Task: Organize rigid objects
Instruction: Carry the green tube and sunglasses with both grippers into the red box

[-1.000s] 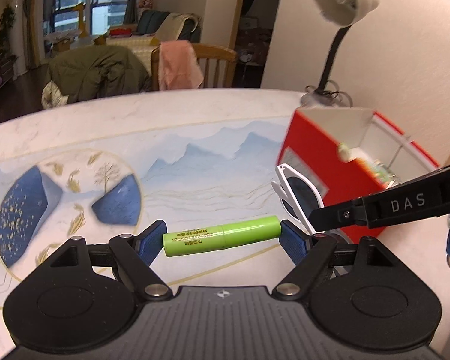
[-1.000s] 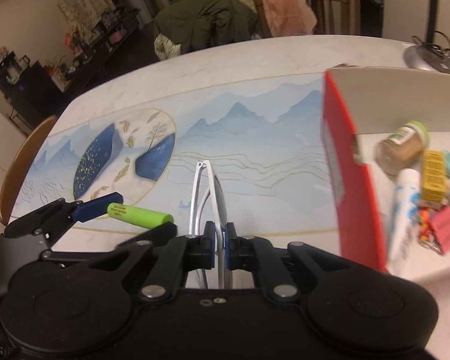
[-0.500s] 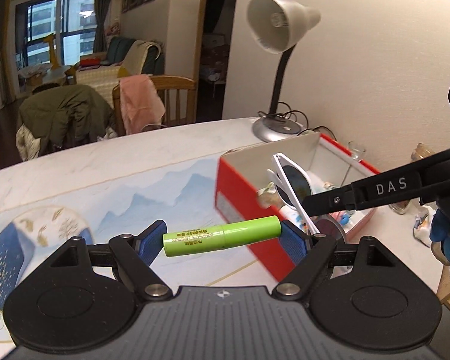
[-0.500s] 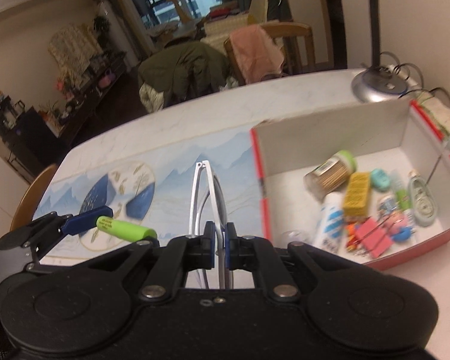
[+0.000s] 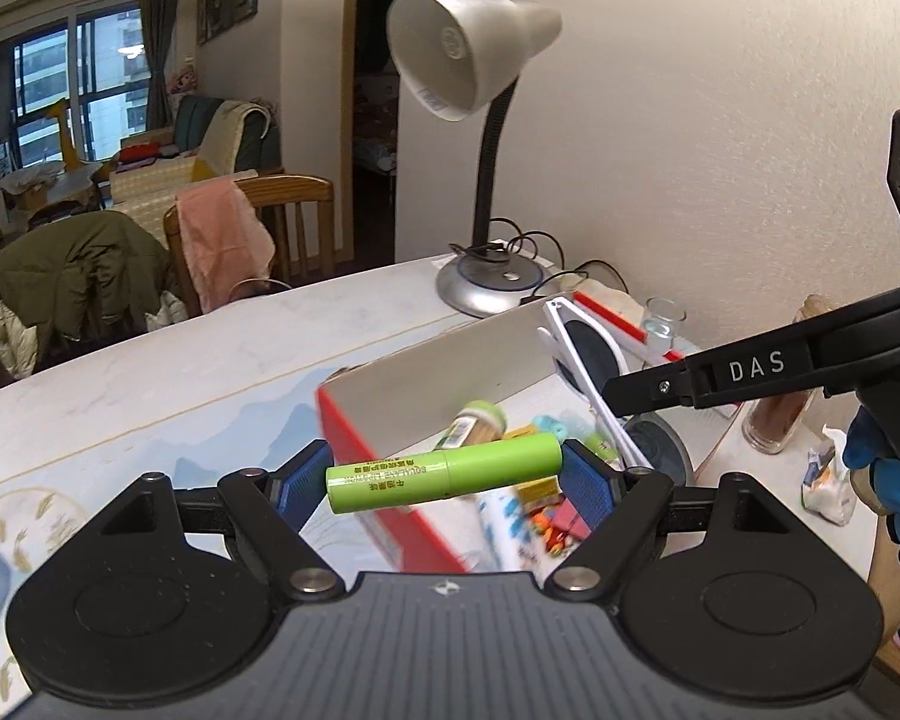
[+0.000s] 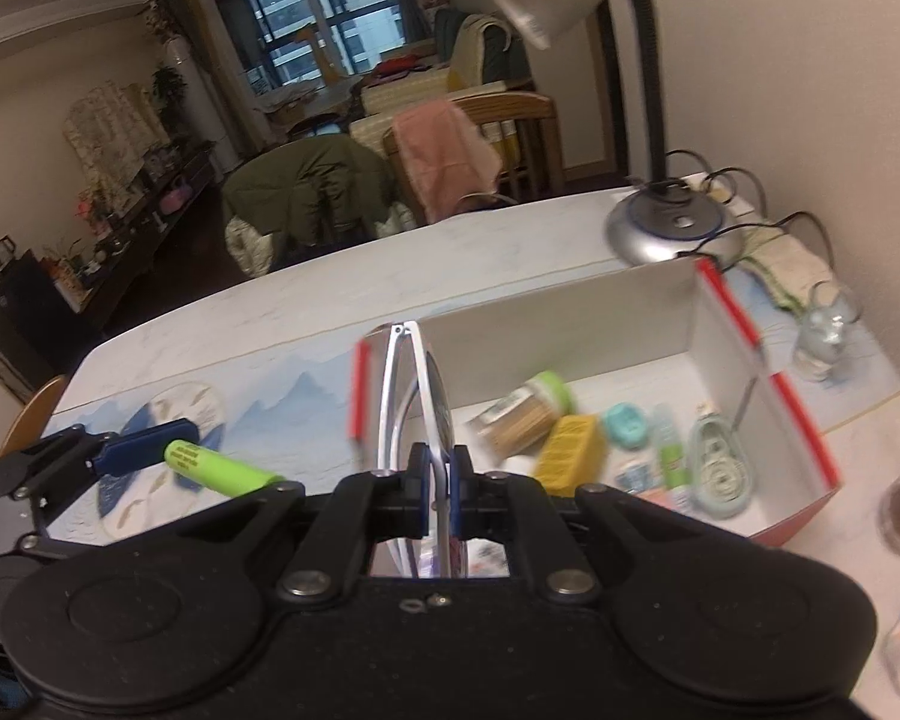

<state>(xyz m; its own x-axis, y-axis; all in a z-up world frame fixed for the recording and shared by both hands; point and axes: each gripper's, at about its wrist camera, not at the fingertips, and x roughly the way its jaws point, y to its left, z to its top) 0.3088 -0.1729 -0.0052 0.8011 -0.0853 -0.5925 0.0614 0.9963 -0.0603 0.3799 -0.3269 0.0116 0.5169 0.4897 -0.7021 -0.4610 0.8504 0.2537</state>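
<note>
My left gripper [image 5: 447, 477] is shut on a green cylindrical battery [image 5: 444, 472], held end to end between its blue pads, above the near left wall of the red box [image 5: 378, 468]. It also shows in the right wrist view [image 6: 219, 471]. My right gripper [image 6: 437, 480] is shut on folded white-framed sunglasses [image 6: 414, 396], held upright above the red box [image 6: 804, 420]. In the left wrist view the sunglasses [image 5: 582, 360] hang over the box at the right. The box holds several small items, such as a toothpick jar [image 6: 519, 414] and a yellow packet [image 6: 570, 447].
A silver desk lamp [image 5: 486, 288] stands behind the box with cables by the wall. A small glass [image 5: 663, 321] and a brown-filled jar [image 5: 777, 426] stand right of the box. Chairs with a pink cloth [image 5: 222, 234] and a green coat line the table's far edge.
Both grippers have moved right and forward with their loads, from over the patterned tabletop to above the red box. The box's inside has come into full view.
</note>
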